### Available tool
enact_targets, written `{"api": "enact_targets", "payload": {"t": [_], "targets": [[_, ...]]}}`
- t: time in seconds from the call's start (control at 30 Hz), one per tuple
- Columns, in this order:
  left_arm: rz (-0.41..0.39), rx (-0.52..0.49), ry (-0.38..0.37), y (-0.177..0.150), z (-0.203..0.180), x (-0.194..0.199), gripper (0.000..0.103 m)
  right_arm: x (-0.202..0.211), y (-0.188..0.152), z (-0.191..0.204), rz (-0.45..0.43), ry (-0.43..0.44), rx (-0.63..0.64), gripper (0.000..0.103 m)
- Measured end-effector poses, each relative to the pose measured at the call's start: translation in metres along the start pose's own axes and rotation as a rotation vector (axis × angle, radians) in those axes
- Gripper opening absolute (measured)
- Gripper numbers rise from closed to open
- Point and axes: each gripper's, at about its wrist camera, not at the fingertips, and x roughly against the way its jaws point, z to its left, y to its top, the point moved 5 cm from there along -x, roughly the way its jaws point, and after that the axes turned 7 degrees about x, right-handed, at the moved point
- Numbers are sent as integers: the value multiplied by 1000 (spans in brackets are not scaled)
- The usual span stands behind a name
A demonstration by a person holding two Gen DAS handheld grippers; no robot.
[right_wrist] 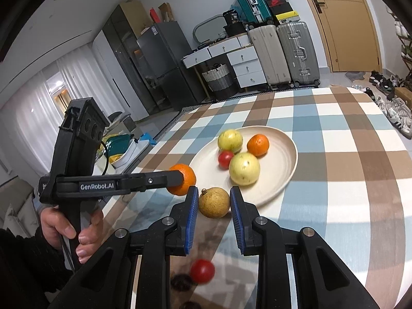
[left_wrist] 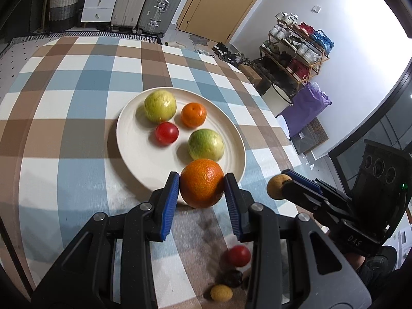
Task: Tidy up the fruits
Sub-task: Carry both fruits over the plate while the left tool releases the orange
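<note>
Fruits are lying partly on the cream plate [left_wrist: 134, 152] and partly off it, on the checked tablecloth [left_wrist: 77, 82]. On the plate I am seeing a yellow-green guava [left_wrist: 159, 106], a small orange [left_wrist: 193, 114], a red tomato [left_wrist: 166, 133] and a second guava [left_wrist: 205, 144], greener on top.

My left gripper [left_wrist: 201, 184] is clamping a large orange [left_wrist: 201, 183] between its blue pads [left_wrist: 172, 200] — the fruit is sitting at the plate's near rim, and from the right wrist view it appears just outside the rim, though I cannot tell whether it is resting on the cloth or hanging above it. My left hand [right_wrist: 65, 228] is gripping the handle.

My right gripper [right_wrist: 214, 200] is closing on a brown round fruit [right_wrist: 214, 202] with a small stem. The left wrist view shows the fingers pinching it, while my own camera leaves a thin gap at each pad, so the contact looks light. This fruit is hanging just beside the plate's near edge, to the right of the large orange.

Closer to me on the cloth, another tomato [left_wrist: 239, 255] is lying blurred — next to it a dark fruit [left_wrist: 233, 278] and a small yellow fruit [left_wrist: 221, 292].
</note>
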Motion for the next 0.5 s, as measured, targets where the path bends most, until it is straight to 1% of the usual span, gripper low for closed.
{"api": "enact_targets", "payload": {"t": [0.23,0.5], "targets": [[21,15,-1,20,5,-20,33,-20,19,-17,19,11,-48,25],[41,24,4,36,13,-37,33,-42,36,-34,42,12,-69,25]]}}
